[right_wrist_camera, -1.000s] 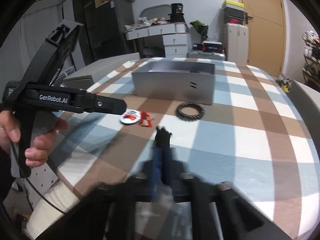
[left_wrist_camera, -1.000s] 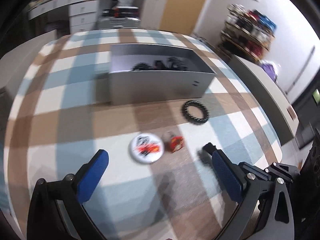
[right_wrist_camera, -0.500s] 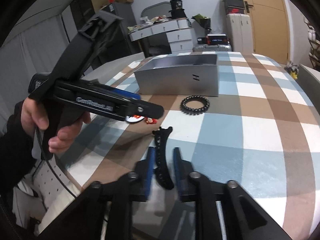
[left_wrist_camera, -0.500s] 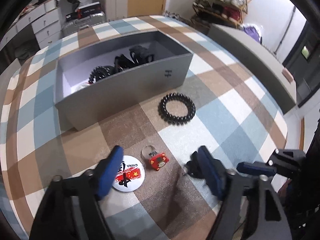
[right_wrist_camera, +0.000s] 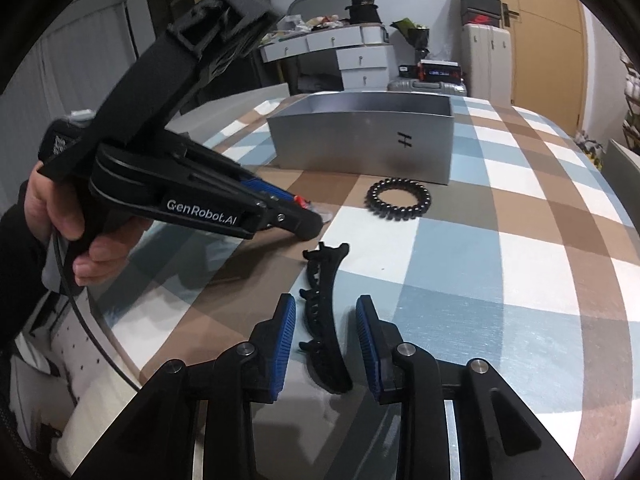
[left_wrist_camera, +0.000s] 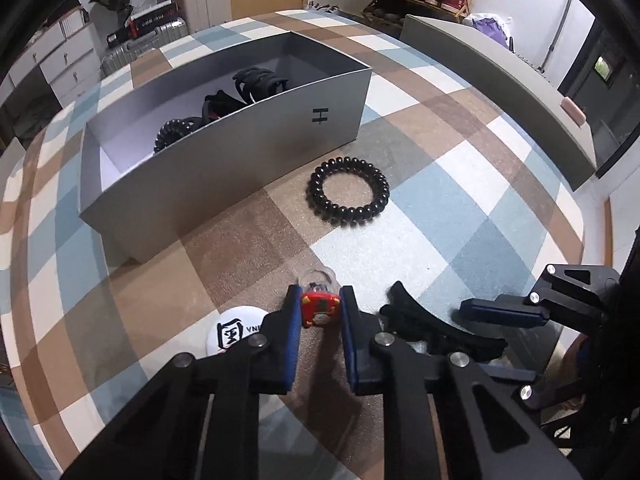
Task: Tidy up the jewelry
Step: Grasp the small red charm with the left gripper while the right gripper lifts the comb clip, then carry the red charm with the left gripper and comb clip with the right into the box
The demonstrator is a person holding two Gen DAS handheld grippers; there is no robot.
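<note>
My left gripper [left_wrist_camera: 318, 314] is shut on a small red charm with a clear ring [left_wrist_camera: 319, 310], low on the checked tablecloth; it also shows in the right wrist view [right_wrist_camera: 304, 220]. A white round badge [left_wrist_camera: 234, 332] lies just left of it. A black curved hair clip [right_wrist_camera: 326, 320] lies on the cloth between the blue pads of my right gripper [right_wrist_camera: 326, 320], which is open around it without touching. A black beaded bracelet [left_wrist_camera: 348, 192] lies in front of the grey open box [left_wrist_camera: 224, 160], which holds several black hair accessories [left_wrist_camera: 224, 108].
The bracelet [right_wrist_camera: 399, 199] and the box [right_wrist_camera: 364, 144] stand further ahead in the right wrist view. The table edge [right_wrist_camera: 132, 344] runs close on the left there. A grey bench [left_wrist_camera: 500, 80] stands beyond the table's right side.
My left gripper came down and closed on the red charm. My right gripper opened from nearly shut around the black clip to wide apart.
</note>
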